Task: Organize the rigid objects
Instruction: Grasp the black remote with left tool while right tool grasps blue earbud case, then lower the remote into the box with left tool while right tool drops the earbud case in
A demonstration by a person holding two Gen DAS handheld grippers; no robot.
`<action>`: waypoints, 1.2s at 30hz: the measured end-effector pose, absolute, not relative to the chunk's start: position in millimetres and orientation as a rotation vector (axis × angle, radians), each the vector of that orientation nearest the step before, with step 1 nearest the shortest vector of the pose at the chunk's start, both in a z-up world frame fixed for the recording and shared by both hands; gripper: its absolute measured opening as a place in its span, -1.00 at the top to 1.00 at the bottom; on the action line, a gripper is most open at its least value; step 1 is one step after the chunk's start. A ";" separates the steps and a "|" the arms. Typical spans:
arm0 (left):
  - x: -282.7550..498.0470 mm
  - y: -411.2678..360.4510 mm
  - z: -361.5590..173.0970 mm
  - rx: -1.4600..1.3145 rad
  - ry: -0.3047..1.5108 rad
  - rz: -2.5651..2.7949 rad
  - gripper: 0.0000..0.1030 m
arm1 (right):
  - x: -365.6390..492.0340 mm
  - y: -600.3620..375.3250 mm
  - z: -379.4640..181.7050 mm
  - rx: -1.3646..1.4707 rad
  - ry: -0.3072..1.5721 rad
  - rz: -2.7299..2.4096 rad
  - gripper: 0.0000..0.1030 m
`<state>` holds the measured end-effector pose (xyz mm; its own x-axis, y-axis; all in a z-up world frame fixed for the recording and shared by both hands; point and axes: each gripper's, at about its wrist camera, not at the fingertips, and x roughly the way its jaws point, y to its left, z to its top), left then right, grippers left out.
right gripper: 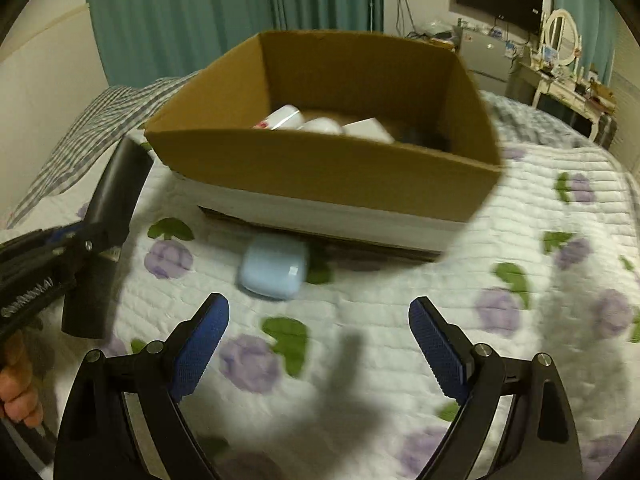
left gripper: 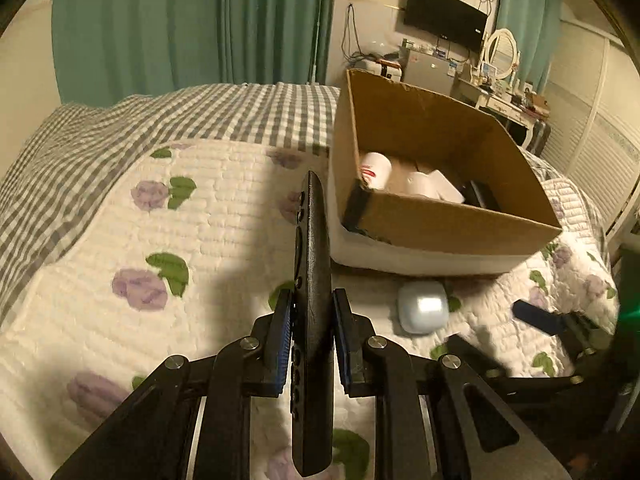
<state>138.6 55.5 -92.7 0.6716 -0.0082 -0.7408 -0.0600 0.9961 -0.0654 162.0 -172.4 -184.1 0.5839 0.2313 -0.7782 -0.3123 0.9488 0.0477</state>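
A black remote control (left gripper: 313, 280) stands on edge at the centre of the left wrist view, its long axis running away from the camera toward the upper frame, buttons facing left. The left tongs (left gripper: 313, 312) clamp it near its middle between blue pads. To the right sits a cardboard box (left gripper: 440, 224) on the floral bed quilt (left gripper: 120, 220), with a pale blue case (right gripper: 274, 266) just before it. The right tongs (right gripper: 319, 312) hang wide apart, holding nothing, the case lying beyond their tips.

Dim yellowish light, hard shadows, motion blur, dark fisheye corners
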 end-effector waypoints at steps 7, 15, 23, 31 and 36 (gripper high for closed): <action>144.7 62.3 -103.8 -0.089 0.865 0.031 0.62 | 189.3 -134.5 -215.7 -0.118 0.927 0.345 -0.61; 141.9 57.0 -104.4 -0.075 0.870 0.021 0.62 | 202.9 -120.8 -227.4 -0.150 0.927 0.302 -0.03; 126.0 45.0 -96.8 -0.052 0.867 0.013 0.62 | 182.5 -130.6 -213.7 -0.172 0.908 0.330 -0.02; 99.8 29.2 -59.0 -0.036 0.805 0.010 0.62 | 150.6 -145.9 -162.7 -0.197 0.854 0.391 -0.02; 89.8 15.5 -29.8 -0.023 0.765 0.004 0.62 | 124.0 -162.5 -131.3 -0.204 0.806 0.419 -0.02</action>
